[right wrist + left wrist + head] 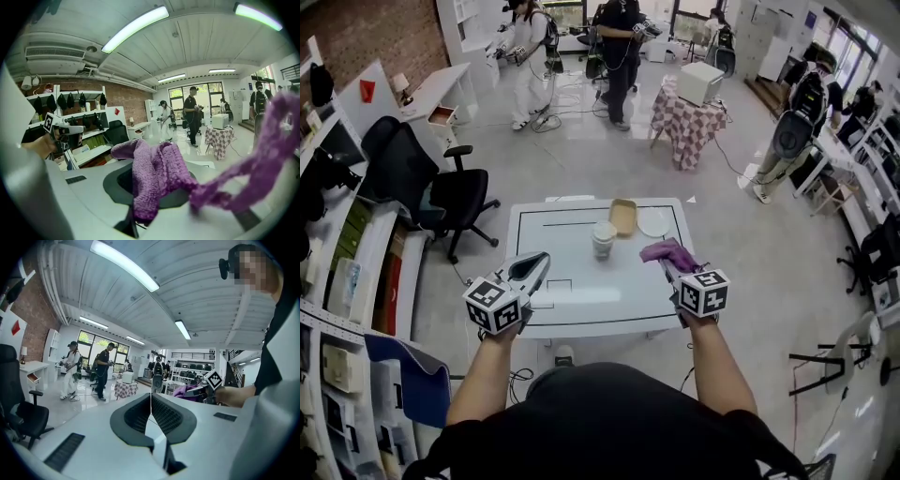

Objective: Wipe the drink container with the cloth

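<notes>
Overhead, both forearms [483,370] stretch forward over the white table's [581,302] near edge, left gripper [538,263] and right gripper [667,266] well apart; the drink container [603,238] stands mid-table beyond both, beside a tan tray [622,217]; left gripper view: jaws pressed together, nothing between; right gripper view: jaws pinch the purple cloth [154,178], which drapes over them and trails rightward.

Fig. – white table [581,300] before me; tan tray [623,217] just beside white plate [653,222], far edge. Black office chair [450,192] at my left. Beyond: checkered table [686,127] w/ white box [700,82]; person in white [528,61], person in black [619,56] standing.
</notes>
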